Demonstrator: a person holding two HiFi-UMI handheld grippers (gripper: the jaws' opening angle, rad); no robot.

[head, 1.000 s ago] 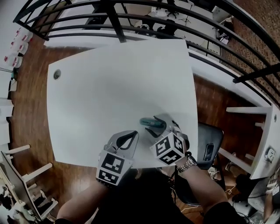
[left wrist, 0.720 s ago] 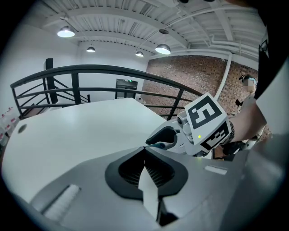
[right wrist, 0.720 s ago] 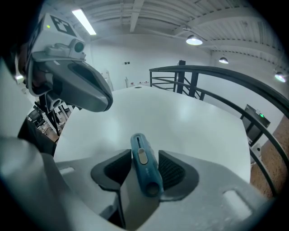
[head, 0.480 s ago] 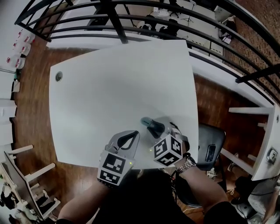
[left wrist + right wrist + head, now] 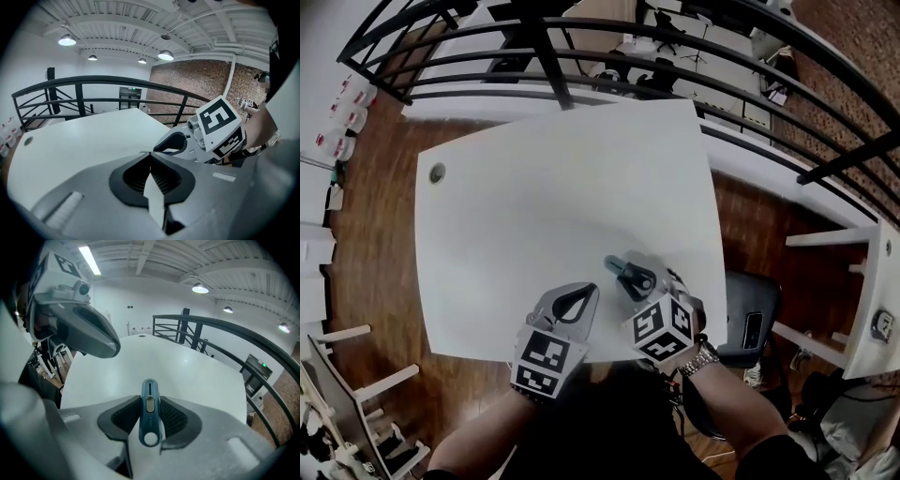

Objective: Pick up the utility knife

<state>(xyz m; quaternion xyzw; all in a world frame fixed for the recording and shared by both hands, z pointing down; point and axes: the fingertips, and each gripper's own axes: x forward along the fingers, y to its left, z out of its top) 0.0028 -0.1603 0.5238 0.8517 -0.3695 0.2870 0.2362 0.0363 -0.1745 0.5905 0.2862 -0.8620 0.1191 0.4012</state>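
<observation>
Right now the utility knife [image 5: 149, 414] sits between the pads of my right gripper [image 5: 149, 399], whose jaws are closing on its two flat sides; the pads look to be pressing on it. Its long axis runs straight along the jaws, away from me: the butt end with the round hole is nearest the camera, the slider faces up, and the far end pokes out past the fingertips over the white table [image 5: 544, 187]. In the head view the knife lies at the near right of the table, its teal end slanting far and left. My left gripper [image 5: 572, 302] hangs just to the left, jaws together on nothing, by the table's near edge. I judge the right hand does the lift: straight up, knife kept in line with the jaws
</observation>
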